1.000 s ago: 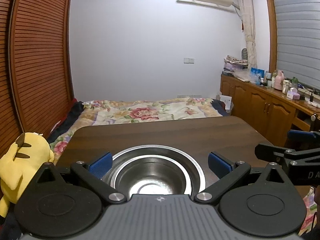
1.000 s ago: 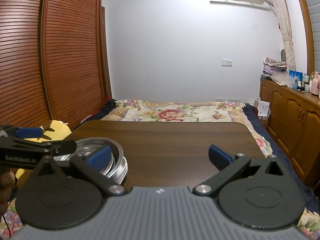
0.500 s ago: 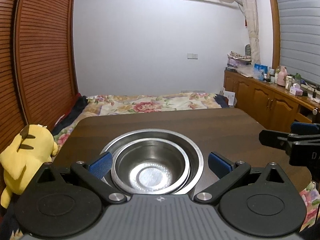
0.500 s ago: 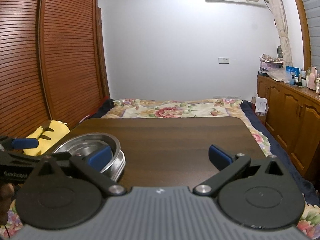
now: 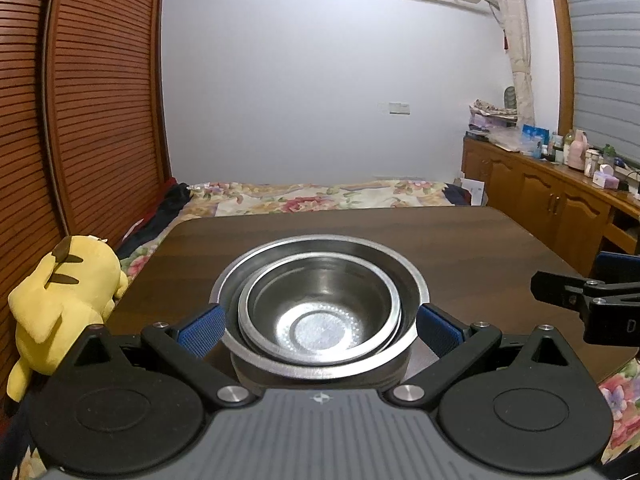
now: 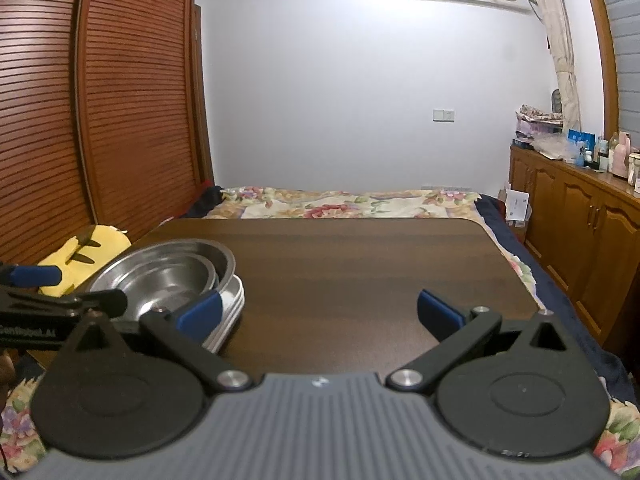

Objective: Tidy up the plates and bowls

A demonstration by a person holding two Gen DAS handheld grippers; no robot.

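A small steel bowl (image 5: 320, 312) is nested inside a larger steel bowl (image 5: 384, 256) near the left front of the dark wooden table (image 5: 460, 248). My left gripper (image 5: 320, 330) is open, with one blue pad on each side of the large bowl at its rim; whether they touch is unclear. The right wrist view shows the bowls (image 6: 168, 276) resting on a stack of steel plates (image 6: 234, 304), with the left gripper (image 6: 60, 308) beside them. To the right of the stack, my right gripper (image 6: 318, 312) hangs open and empty over bare table.
A yellow plush toy (image 5: 60, 292) lies off the table's left edge. A bed with a floral cover (image 6: 352, 204) is beyond the far edge. Louvered wooden doors (image 6: 120, 120) line the left wall. Wooden cabinets (image 6: 580, 208) with bottles run along the right.
In the left wrist view the bowl stack has shifted from under the gripper body up to between the fingers. It looks larger and nearer in the right wrist view. Both grippers have stayed open.
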